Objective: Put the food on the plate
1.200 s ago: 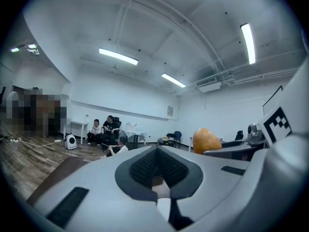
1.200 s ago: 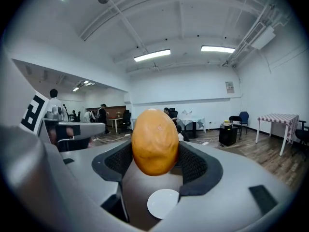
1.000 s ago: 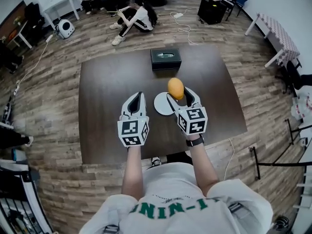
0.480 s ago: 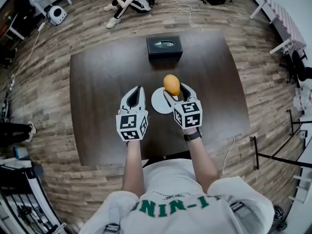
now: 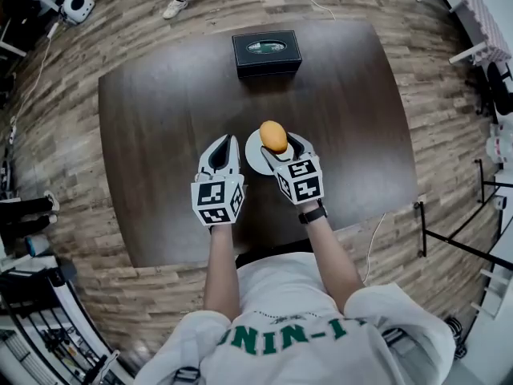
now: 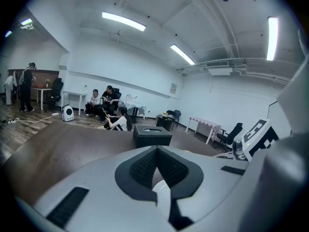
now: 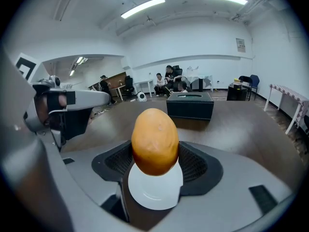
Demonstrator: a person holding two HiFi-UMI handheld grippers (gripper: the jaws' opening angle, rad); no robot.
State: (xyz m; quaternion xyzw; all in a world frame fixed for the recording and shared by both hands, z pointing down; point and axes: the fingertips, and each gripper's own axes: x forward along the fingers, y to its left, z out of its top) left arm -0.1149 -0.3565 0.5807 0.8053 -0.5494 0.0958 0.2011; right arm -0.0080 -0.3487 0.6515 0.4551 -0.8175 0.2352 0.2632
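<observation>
An orange-yellow, egg-shaped piece of food (image 5: 273, 135) hangs above the small white plate (image 5: 252, 158) near the middle of the dark table. My right gripper (image 5: 276, 144) is shut on it, with its black pads against both sides of the food (image 7: 155, 141). The plate (image 7: 154, 192) shows directly below it. My left gripper (image 5: 222, 144) hovers just left of the plate, shut with nothing in it. In its own view the left gripper (image 6: 157, 153) has its pads meeting, and a sliver of the plate (image 6: 161, 191) shows beneath them.
A black box (image 5: 267, 52) stands at the far side of the brown table (image 5: 160, 119). Wooden floor surrounds the table. People sit on the floor beyond it (image 6: 116, 120). The right gripper's marker cube (image 6: 256, 138) is close to the left gripper.
The head view has tilted down, so the table sits higher in frame. My right gripper, still holding the food, has come slightly nearer over the plate. The left gripper keeps its place beside it.
</observation>
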